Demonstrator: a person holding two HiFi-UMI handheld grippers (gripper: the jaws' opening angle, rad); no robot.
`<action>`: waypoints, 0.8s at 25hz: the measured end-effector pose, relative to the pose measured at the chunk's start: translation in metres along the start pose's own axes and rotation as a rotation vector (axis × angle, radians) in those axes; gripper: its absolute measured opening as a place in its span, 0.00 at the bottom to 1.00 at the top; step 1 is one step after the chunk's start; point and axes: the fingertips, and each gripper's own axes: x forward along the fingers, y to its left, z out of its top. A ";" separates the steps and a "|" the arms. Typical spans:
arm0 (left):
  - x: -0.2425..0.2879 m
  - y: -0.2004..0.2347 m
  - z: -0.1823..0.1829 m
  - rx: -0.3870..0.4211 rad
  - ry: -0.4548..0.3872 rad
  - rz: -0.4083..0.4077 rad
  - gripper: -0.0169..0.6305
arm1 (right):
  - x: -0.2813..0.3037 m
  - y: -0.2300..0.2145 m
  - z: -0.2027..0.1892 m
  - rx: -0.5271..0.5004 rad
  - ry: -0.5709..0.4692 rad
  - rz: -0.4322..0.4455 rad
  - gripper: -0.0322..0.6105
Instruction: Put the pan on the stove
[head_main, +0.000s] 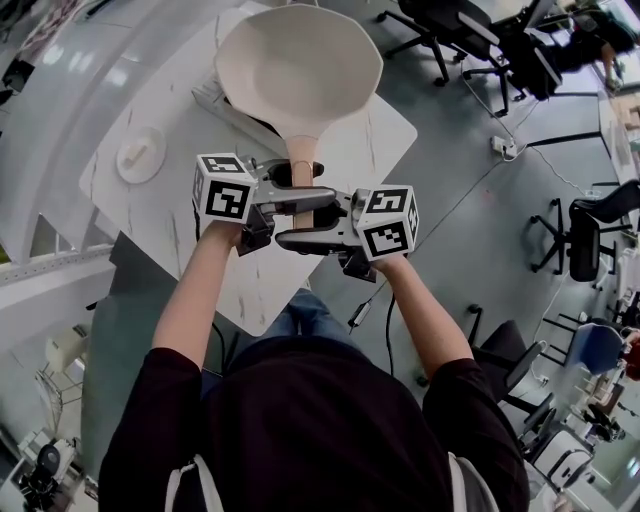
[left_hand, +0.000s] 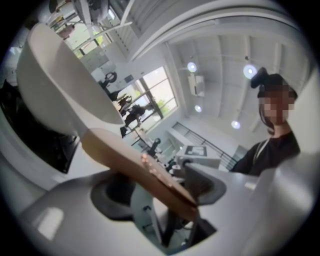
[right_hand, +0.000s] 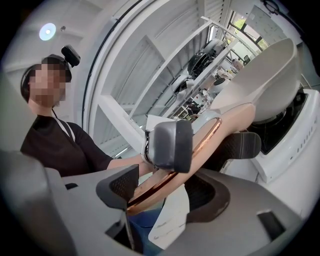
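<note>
Two sets of tongs on one wooden handle (head_main: 301, 160), left gripper (left_hand: 160, 192) and right gripper (right_hand: 165, 192) both clamped on it from opposite sides, cream pan (head_main: 300, 60) over the white stove (right_hand: 285, 145), marbled table (head_main: 160, 215) beneath, contact with stove unclear.

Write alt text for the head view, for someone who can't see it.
Seen from above, a person holds a cream pan by its wooden handle, with the left gripper and right gripper reaching in from opposite sides, jaws shut on it. The pan's bowl sits over a white stove on a marble-patterned table.
</note>
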 end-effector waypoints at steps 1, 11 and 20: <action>-0.001 0.002 0.000 -0.005 0.000 0.002 0.50 | 0.001 -0.002 0.000 0.004 -0.001 0.003 0.44; -0.001 0.014 -0.002 -0.021 0.011 0.040 0.50 | 0.003 -0.013 -0.001 0.030 -0.010 0.013 0.44; 0.000 0.021 0.000 -0.049 -0.030 0.085 0.53 | 0.003 -0.018 -0.001 0.046 -0.063 0.002 0.44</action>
